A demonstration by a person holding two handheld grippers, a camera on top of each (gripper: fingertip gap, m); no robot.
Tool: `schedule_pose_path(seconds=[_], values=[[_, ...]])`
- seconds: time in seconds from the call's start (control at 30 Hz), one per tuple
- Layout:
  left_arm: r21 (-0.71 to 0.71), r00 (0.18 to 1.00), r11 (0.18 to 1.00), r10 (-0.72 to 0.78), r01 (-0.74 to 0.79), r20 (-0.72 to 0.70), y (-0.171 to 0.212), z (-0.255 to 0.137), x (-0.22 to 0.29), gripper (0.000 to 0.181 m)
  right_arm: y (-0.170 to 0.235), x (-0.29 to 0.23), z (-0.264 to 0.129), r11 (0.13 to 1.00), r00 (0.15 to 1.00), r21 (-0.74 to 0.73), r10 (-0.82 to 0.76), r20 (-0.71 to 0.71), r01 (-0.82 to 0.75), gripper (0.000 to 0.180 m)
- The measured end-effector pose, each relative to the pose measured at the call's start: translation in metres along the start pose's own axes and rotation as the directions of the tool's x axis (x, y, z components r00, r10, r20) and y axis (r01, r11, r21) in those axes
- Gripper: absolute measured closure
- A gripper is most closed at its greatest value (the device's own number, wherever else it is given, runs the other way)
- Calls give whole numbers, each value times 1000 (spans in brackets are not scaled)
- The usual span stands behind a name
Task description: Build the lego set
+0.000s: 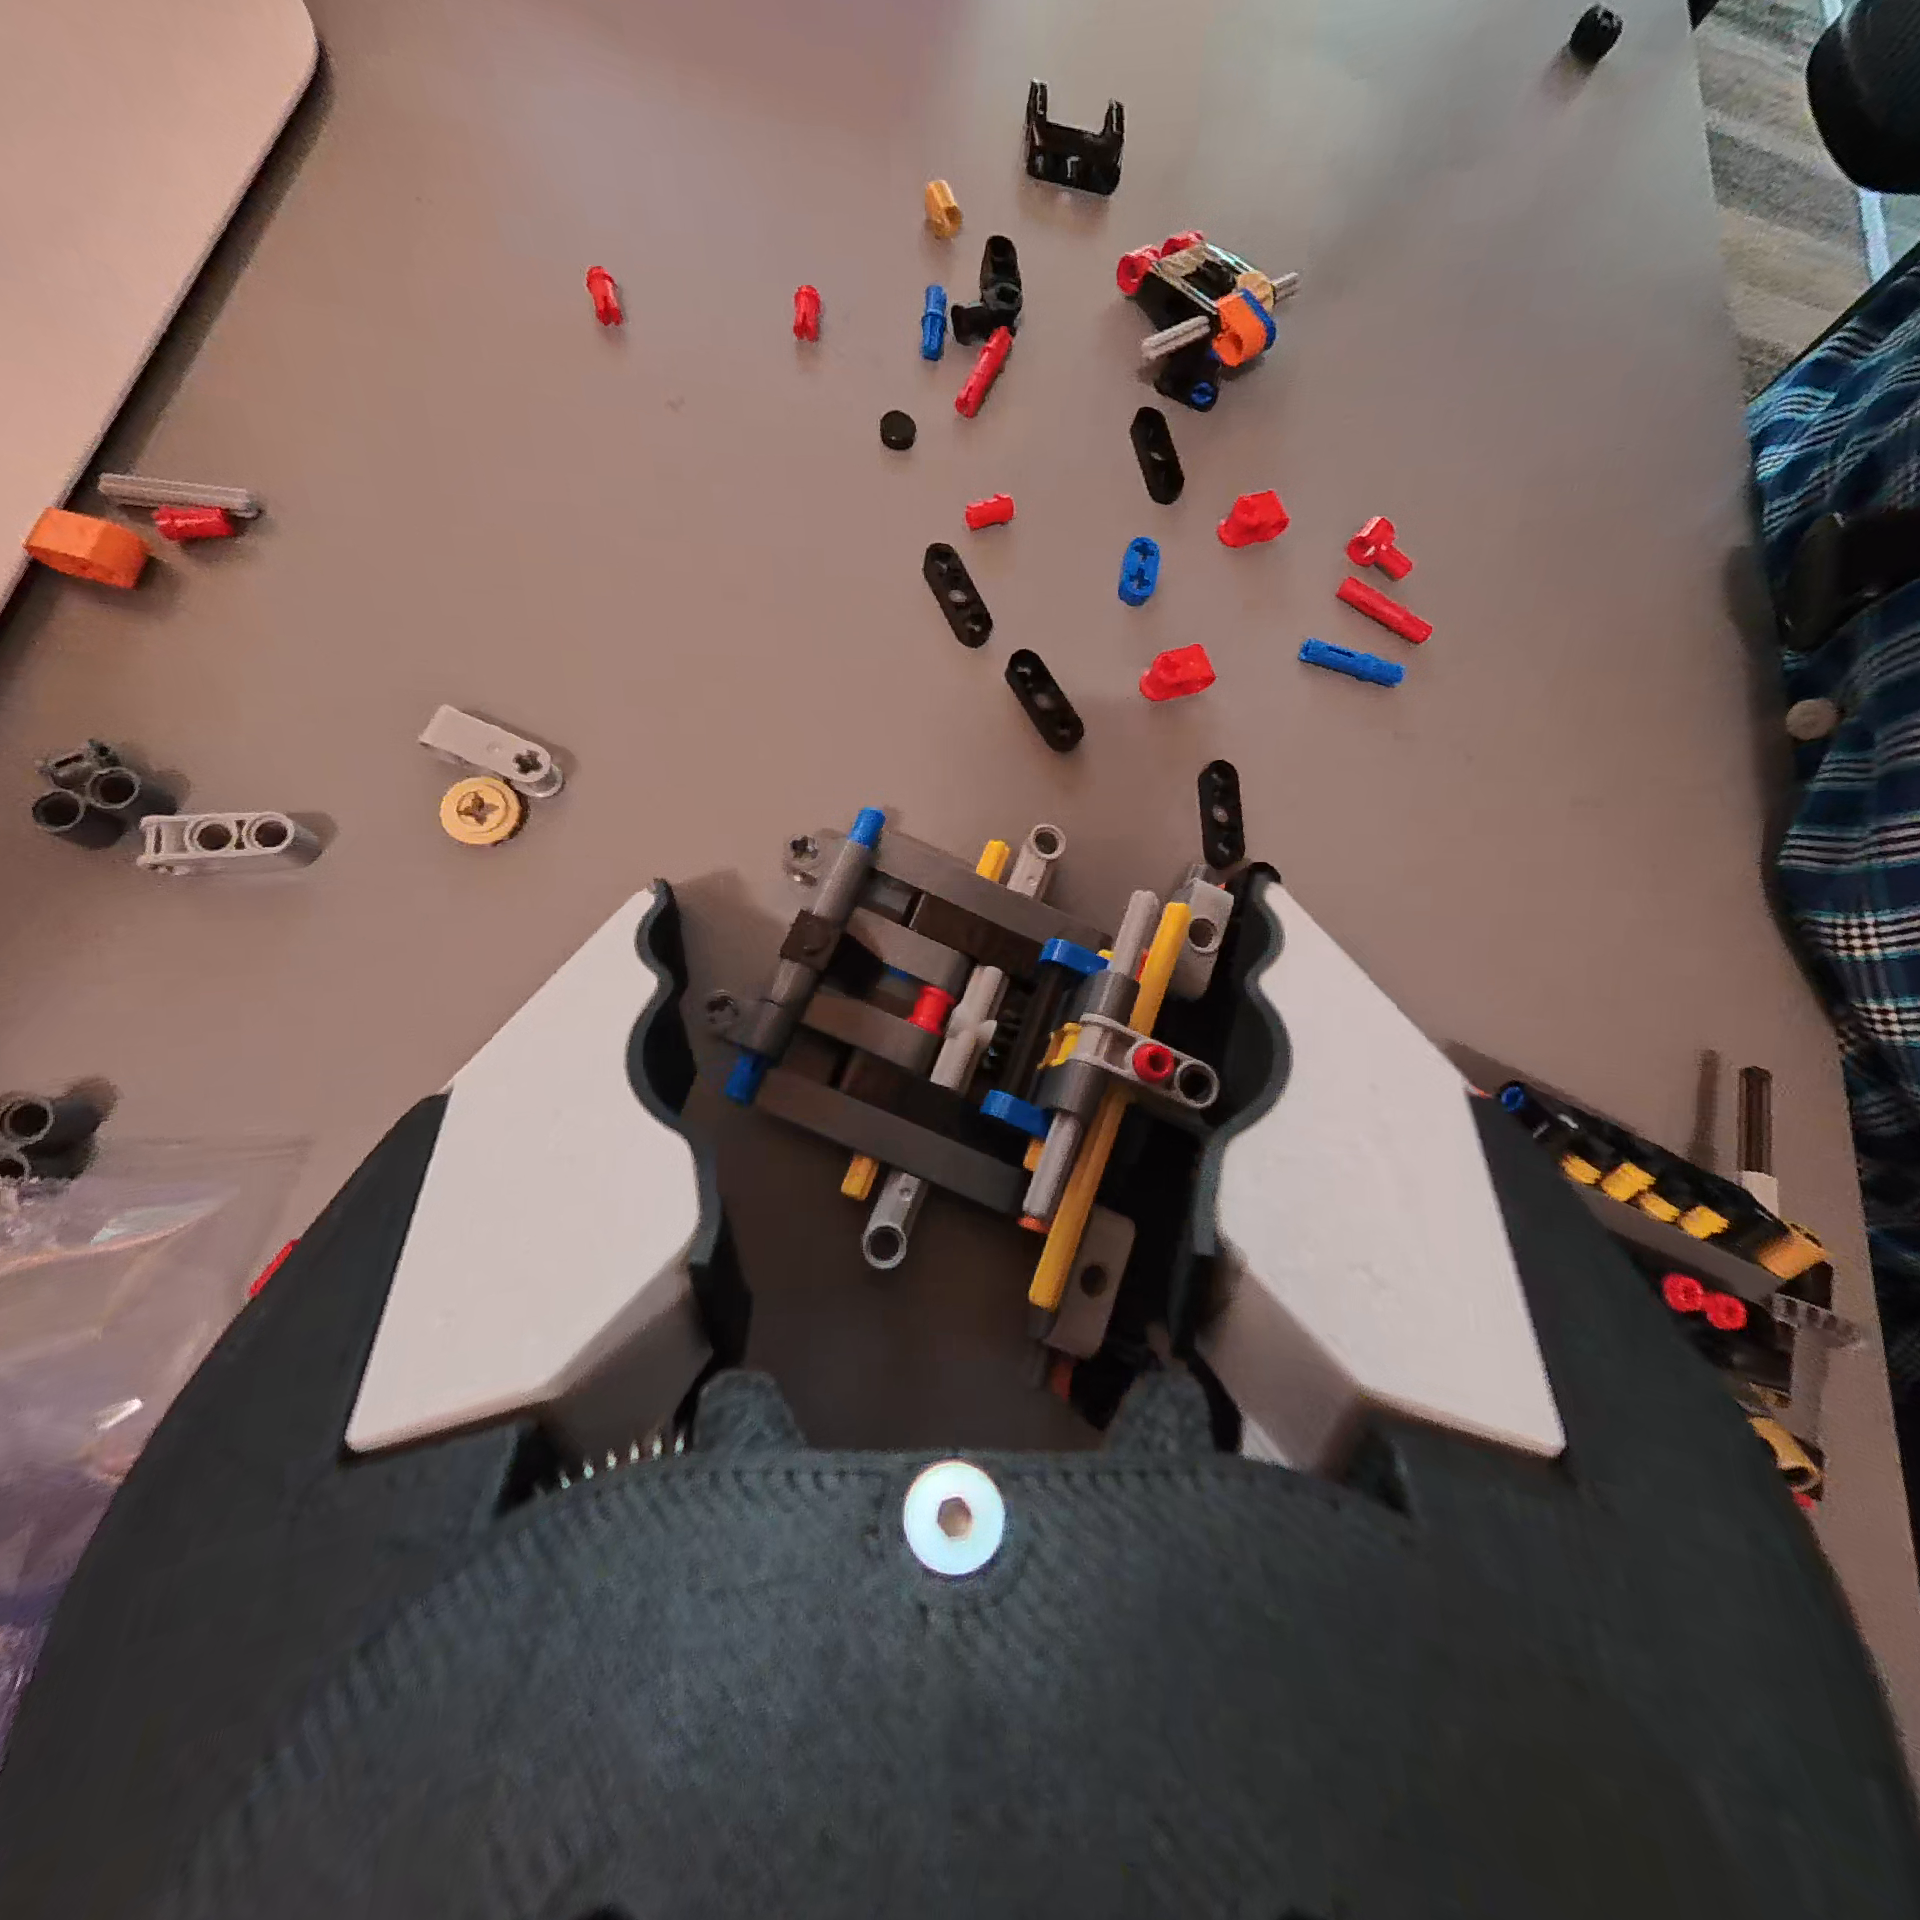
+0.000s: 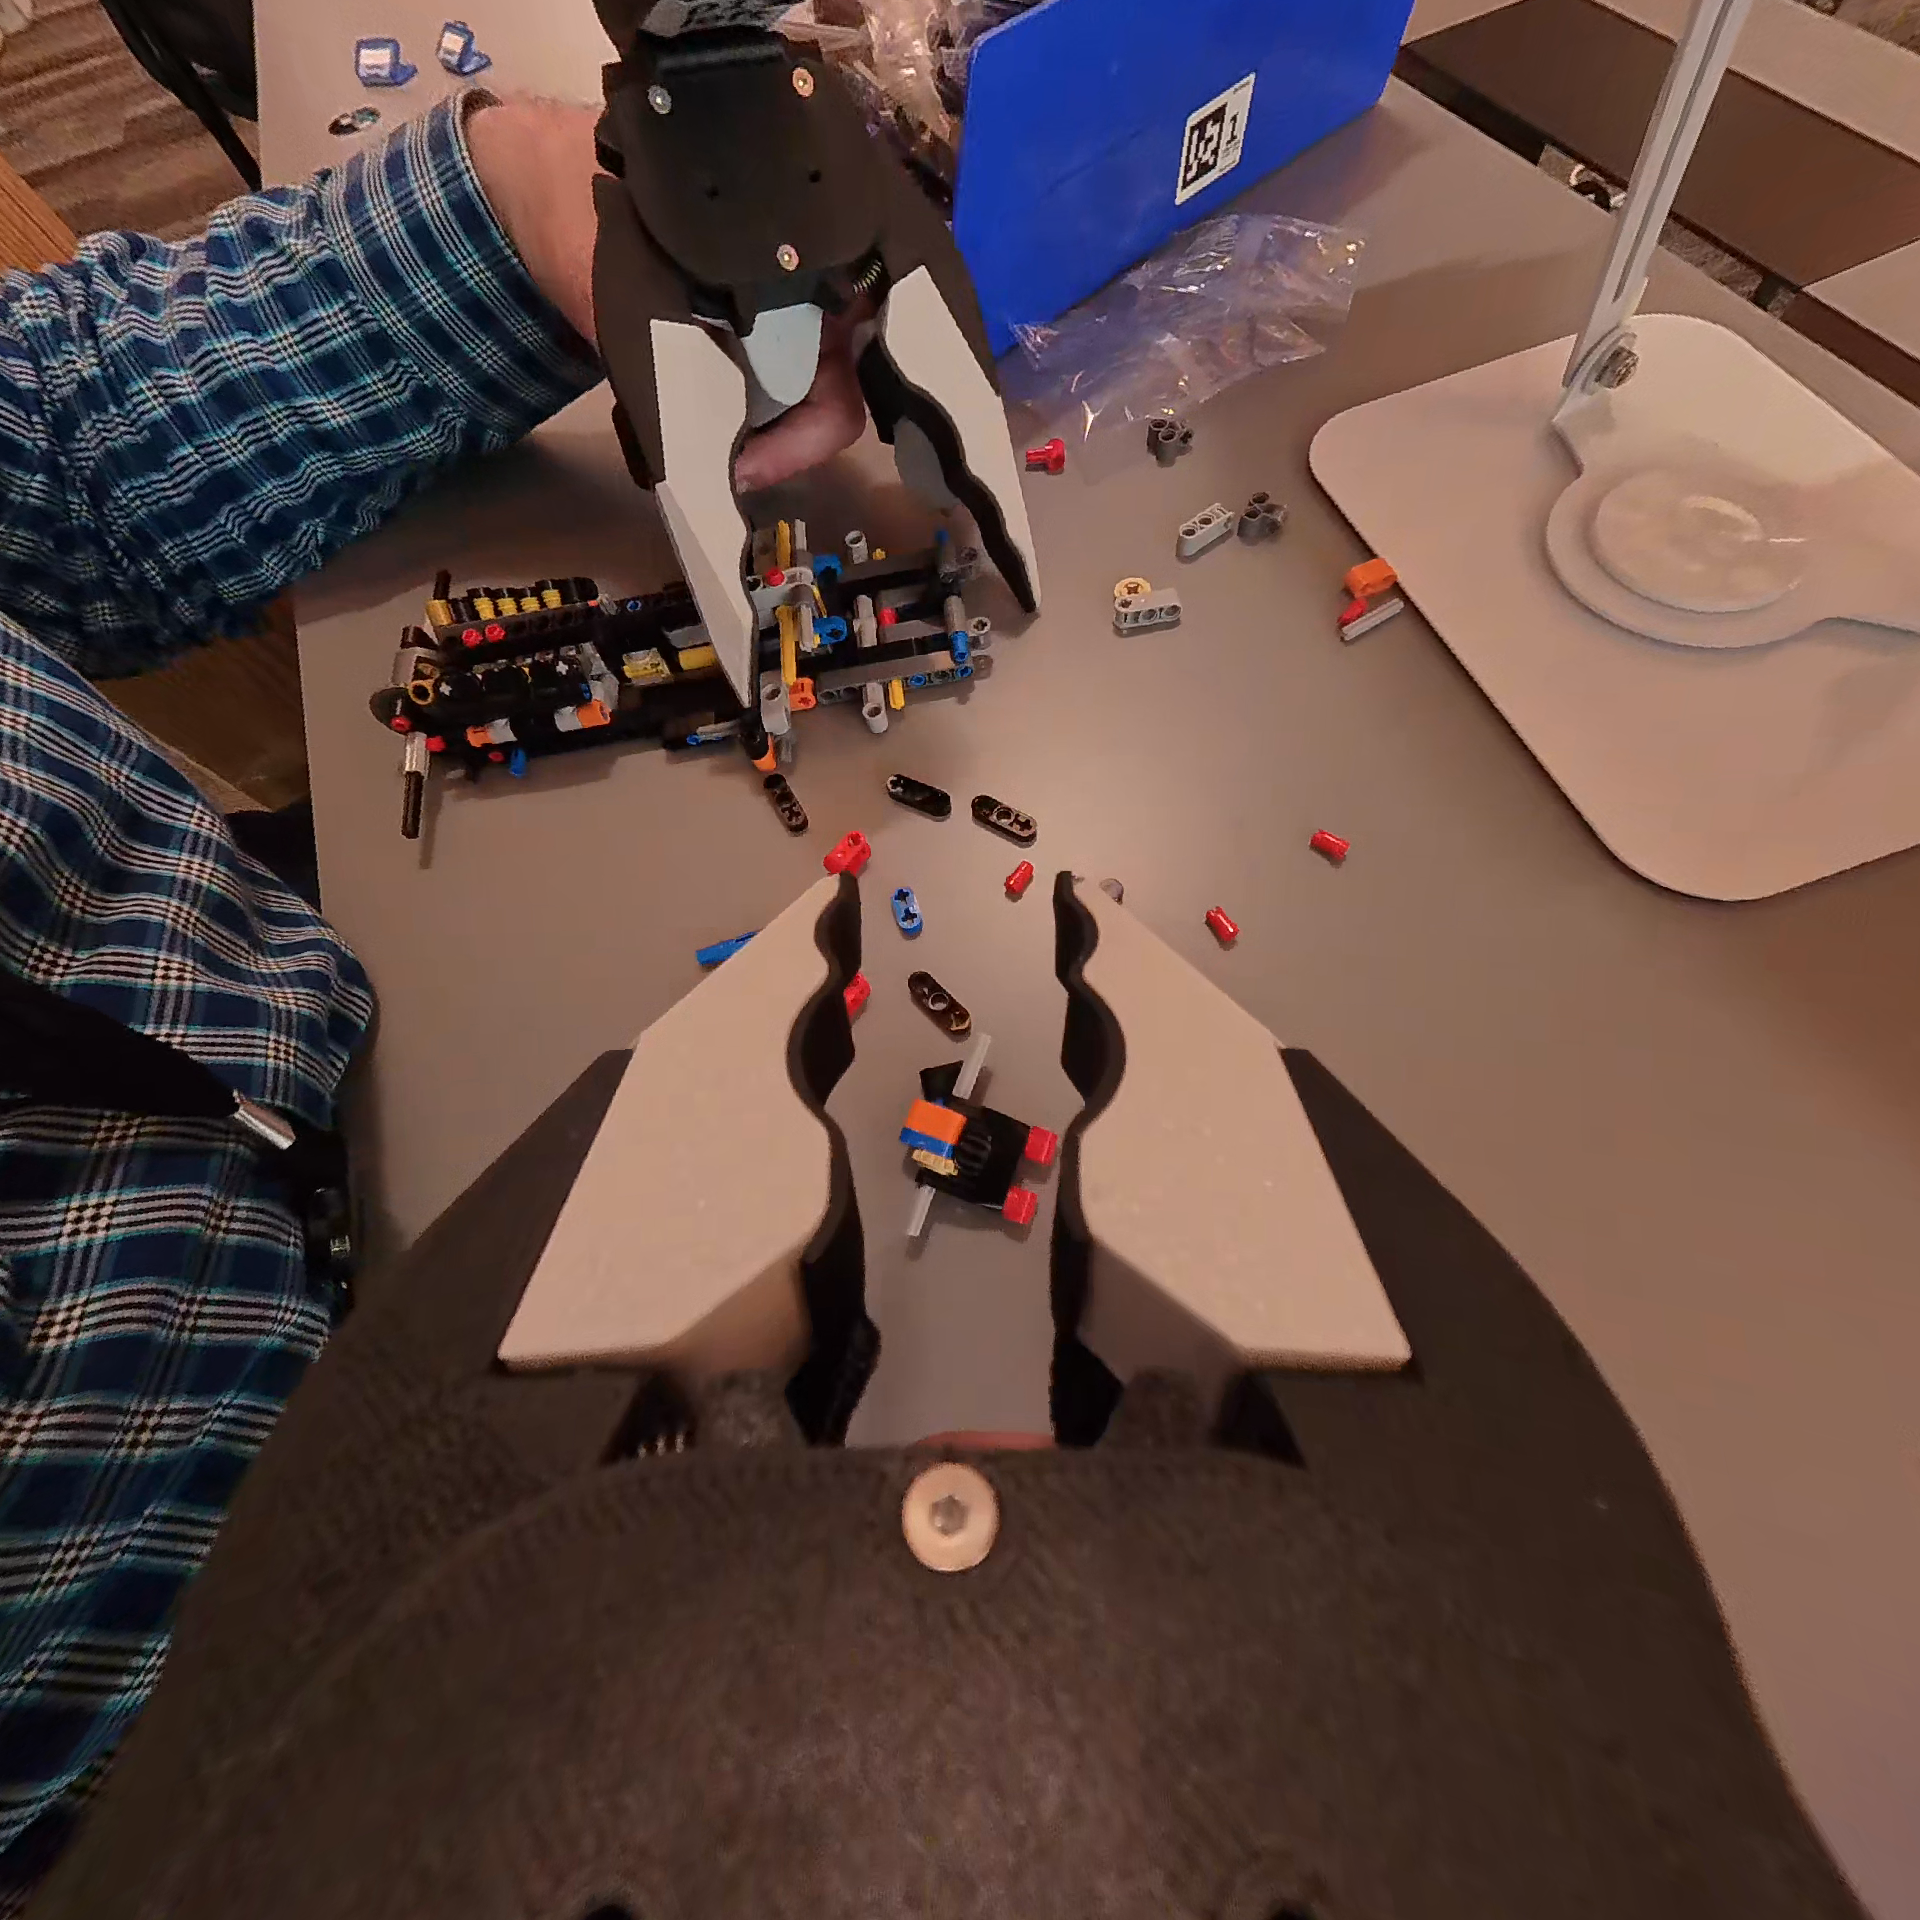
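A long Lego Technic chassis (image 2: 582,665) in black, grey, yellow and blue lies on the grey table (image 2: 1351,1039). My left gripper (image 1: 961,894) is open and straddles its front end (image 1: 966,1039); a gap shows on the left side, and the right finger is close against it. It also shows in the right wrist view (image 2: 883,649), held from above by a hand. My right gripper (image 2: 956,883) is open and hangs over a small black sub-assembly (image 2: 971,1143) with orange, blue and red parts, without touching it. That sub-assembly also shows in the left wrist view (image 1: 1205,312).
Loose red, blue and black pins and short beams (image 1: 1039,582) are scattered between the grippers. Grey connectors (image 1: 218,836) lie to the left. A white stand base (image 2: 1662,582), a blue box (image 2: 1122,156) and plastic bags (image 2: 1184,312) stand at the back. A plaid sleeve (image 2: 208,343) crosses the left. My hands' fingertips stand some 15 centimeters from each other.
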State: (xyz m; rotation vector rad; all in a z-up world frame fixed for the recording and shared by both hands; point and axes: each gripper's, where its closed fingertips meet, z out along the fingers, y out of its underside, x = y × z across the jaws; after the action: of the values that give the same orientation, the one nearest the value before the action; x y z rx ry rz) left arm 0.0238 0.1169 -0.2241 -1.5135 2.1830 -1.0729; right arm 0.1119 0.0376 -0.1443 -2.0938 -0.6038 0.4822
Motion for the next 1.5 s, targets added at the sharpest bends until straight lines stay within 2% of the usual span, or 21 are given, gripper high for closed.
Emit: schedule_pose_path(seconds=[0.03, 0.27, 0.47, 0.63, 0.8, 0.93, 1.03, 1.1, 1.2, 1.4, 1.5], values=[[2, 1000, 1000, 0, 0, -2, 0, 0, 0, 75, 0, 0, -1, 1000, 1000, 2, -1, -1, 1, 145], [68, 1000, 998, -4, 6, -30, -8, -13, 3, 70, 21, -3, -11, 992, 1000, -128, -7, -9, 6, 145], [56, 999, 998, -8, 10, -44, -2, -19, 3, 70, 56, -19, -10, 964, 1000, -265, -10, 27, 16, 145], [50, 999, 999, -6, 8, -54, 0, -20, 5, 71, 79, -12, -3, 936, 999, -353, -15, -36, 1, 146], [46, 999, 999, -16, 18, -48, 4, -22, 2, 72, 67, -34, 17, 944, 997, -320, -72, 24, 76, 153], [63, 999, 998, -22, 25, -40, 2, -27, -1, 72, 54, -16, 25, 958, 993, -274, -100, -59, 80, 157], [64, 999, 998, -25, 28, -35, 3, -28, -3, 73, 62, 2, 11, 958, 996, -286, -14, -83, -10, 152], [59, 999, 998, -23, 25, -35, 4, -28, -2, 73, 73, 11, 1, 947, 995, -319, 13, -97, -43, 142], [53, 999, 998, -20, 22, -37, 4, -27, -2, 73, 79, 2, 0, 946, 997, -318, 31, -75, -54, 136], [55, 999, 998, -25, 28, -47, 5, -26, -1, 73, 91, 6, 11, 907, 959, -407, -201, -198, 106, 137], [54, 999, 998, -22, 25, -43, 5, -27, -1, 73, 90, 7, 13, 913, 943, -379, -248, -223, 151, 155]])
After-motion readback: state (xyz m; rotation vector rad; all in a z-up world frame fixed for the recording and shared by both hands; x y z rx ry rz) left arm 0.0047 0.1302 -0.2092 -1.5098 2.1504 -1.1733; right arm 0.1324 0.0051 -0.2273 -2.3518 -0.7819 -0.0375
